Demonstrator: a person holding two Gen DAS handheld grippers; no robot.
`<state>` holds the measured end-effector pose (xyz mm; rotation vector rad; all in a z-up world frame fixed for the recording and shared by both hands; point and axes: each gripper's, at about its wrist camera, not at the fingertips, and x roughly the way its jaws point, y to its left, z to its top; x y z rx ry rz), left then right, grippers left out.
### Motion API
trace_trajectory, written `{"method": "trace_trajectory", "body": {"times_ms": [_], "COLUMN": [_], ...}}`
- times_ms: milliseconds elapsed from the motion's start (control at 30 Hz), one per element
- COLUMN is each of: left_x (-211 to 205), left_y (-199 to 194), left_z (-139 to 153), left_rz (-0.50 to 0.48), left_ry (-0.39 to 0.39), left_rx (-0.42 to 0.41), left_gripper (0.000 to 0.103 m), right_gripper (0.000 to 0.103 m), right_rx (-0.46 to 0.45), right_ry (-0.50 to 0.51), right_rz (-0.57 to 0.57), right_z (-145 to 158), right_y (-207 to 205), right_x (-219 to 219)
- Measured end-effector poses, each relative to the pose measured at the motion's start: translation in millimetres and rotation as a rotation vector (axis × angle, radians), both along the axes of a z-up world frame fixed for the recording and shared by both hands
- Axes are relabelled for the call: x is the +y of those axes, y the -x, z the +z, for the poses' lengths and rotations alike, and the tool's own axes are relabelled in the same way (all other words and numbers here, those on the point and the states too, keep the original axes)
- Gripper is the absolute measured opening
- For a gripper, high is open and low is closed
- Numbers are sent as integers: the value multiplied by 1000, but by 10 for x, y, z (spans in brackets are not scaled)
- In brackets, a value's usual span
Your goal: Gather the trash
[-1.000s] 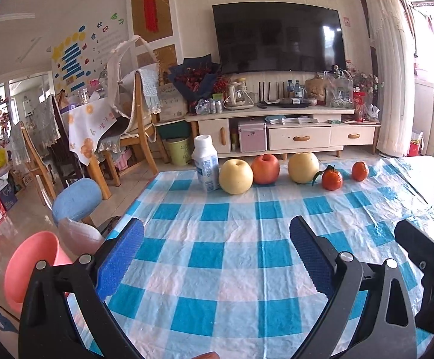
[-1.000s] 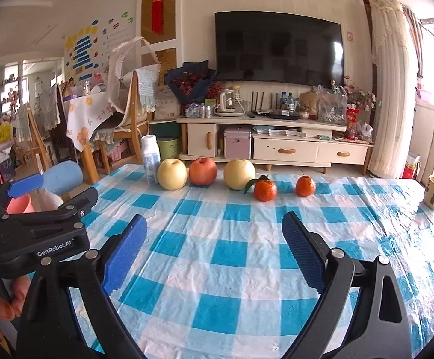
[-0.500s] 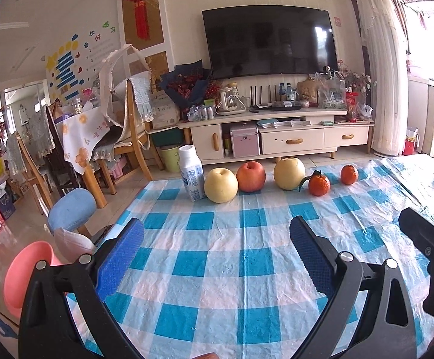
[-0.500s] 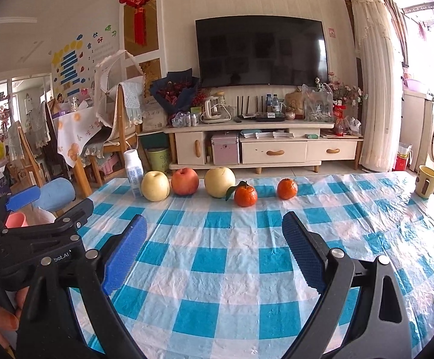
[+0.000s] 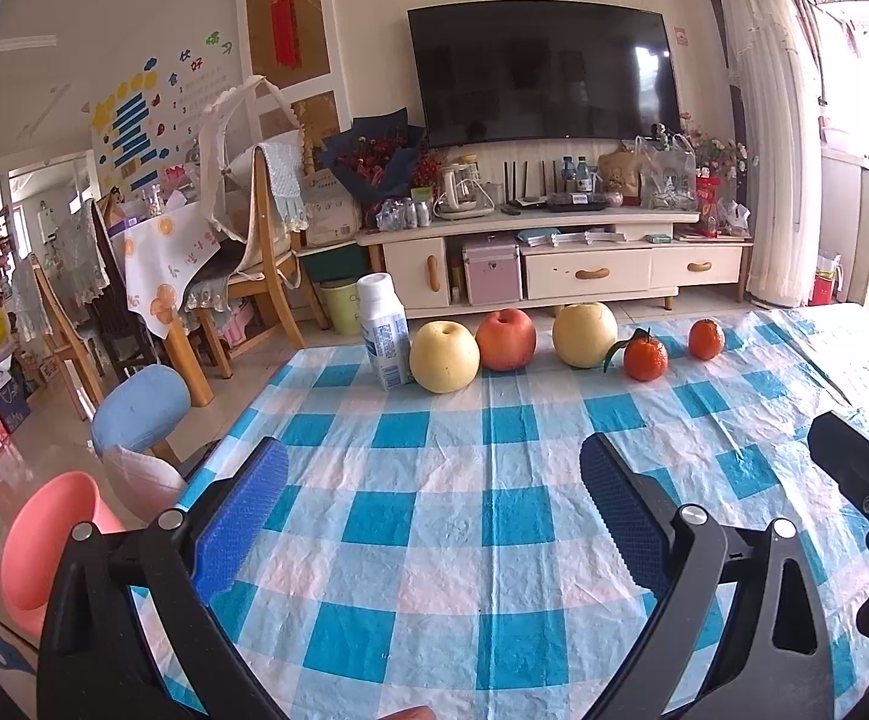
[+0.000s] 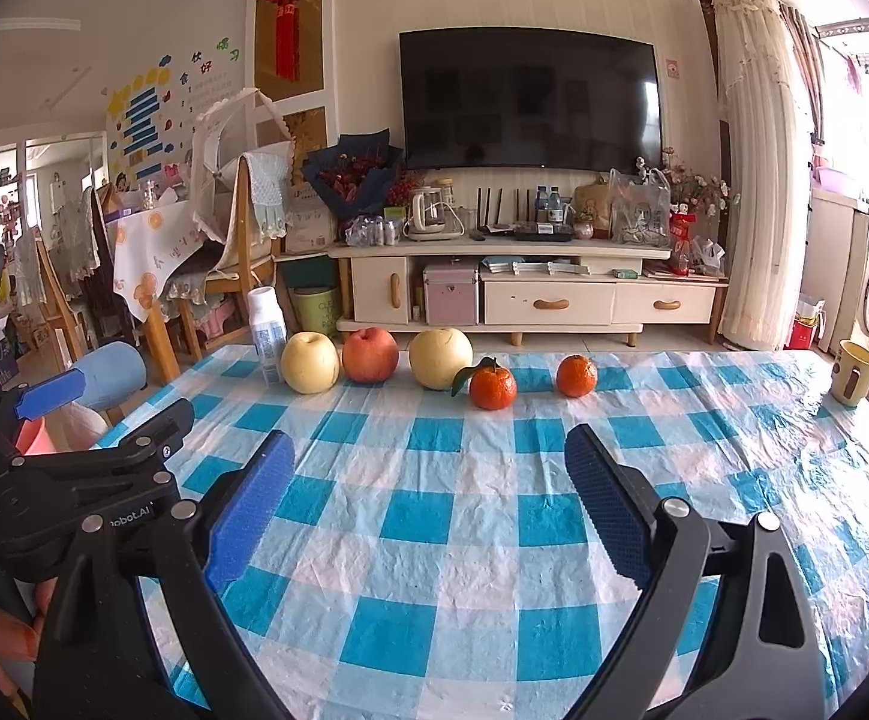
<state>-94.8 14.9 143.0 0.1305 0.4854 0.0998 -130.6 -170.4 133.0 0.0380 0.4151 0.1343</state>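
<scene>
Fruit (image 5: 506, 340) row beside white bottle (image 5: 384, 339) on checked tablecloth (image 5: 434, 516), left gripper (image 5: 434, 474) and right gripper (image 6: 428, 468) both released.

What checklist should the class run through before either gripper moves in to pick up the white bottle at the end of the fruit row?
1. Left gripper open and holding nothing: ok.
2. Right gripper open and holding nothing: ok.
3. White bottle upright and in view: ok.
4. Space beside the bottle for a finger: not ok, the yellow apple sits right against it.
5. Checked tablecloth bare between grippers and bottle: ok.
6. Bottle empty, so truly trash: cannot tell.
</scene>
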Motion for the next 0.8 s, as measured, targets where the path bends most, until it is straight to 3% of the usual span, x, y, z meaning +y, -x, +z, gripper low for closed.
{"method": "trace_trajectory", "body": {"times_ms": [433, 800], "left_x": [31, 97], "left_y": [-26, -194], "left_z": [-46, -264], "left_rz": [-1, -3], "left_ry": [6, 49], "left_rx": [9, 48], "left_gripper": [97, 97], "right_gripper": [92, 92], "right_rx": [0, 19], "right_ry": [14, 30], "right_rz": [1, 9], "right_z": [-38, -101], "right_y": [-26, -100], "right_x": [30, 32]}}
